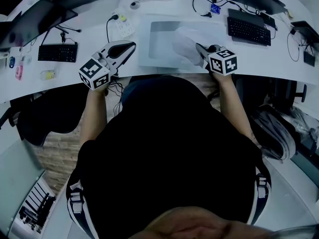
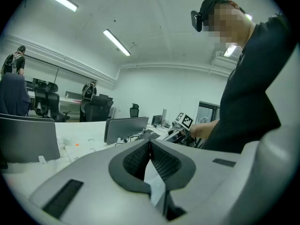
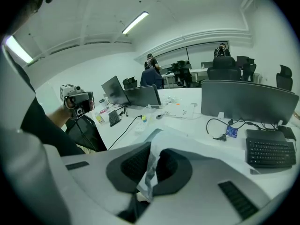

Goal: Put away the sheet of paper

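paper (image 3: 149,174) sits pinched between the right gripper (image 3: 153,146) jaws.

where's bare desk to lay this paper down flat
Bare: the left half of the grey mat, and the desk in front of the right keyboard. Crowded: the power strip beside the mat, small items by the left keyboard.

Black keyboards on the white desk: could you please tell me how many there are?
2: one black keyboard at the left of the white desk, the other at its right; others may be hidden.
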Demonstrator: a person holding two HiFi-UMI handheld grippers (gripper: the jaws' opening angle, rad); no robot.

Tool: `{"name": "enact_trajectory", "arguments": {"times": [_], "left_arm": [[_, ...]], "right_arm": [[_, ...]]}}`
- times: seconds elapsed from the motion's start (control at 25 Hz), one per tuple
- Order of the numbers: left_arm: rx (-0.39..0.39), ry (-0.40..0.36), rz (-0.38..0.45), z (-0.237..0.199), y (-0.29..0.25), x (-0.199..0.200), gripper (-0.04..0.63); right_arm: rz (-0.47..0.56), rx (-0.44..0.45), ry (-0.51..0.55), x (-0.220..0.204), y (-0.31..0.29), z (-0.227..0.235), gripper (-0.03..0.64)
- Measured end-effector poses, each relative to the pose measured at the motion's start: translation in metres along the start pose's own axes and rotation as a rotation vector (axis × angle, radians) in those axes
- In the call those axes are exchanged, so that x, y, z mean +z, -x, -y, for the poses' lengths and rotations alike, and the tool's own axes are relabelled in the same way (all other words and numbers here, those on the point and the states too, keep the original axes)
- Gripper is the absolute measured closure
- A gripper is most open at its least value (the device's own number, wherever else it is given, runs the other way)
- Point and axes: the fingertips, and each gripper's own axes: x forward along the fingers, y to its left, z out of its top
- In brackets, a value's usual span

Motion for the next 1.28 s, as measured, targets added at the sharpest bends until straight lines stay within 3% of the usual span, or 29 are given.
{"name": "enact_trajectory", "arguments": {"times": [1.28], "left_arm": [[-0.012, 0.041, -0.03, -0.054, -0.014, -0.005, 0.573]], "right_arm": [[-0.122, 0.076, -0.066, -0.012, -0.062, 0.011, 0.601]]}}
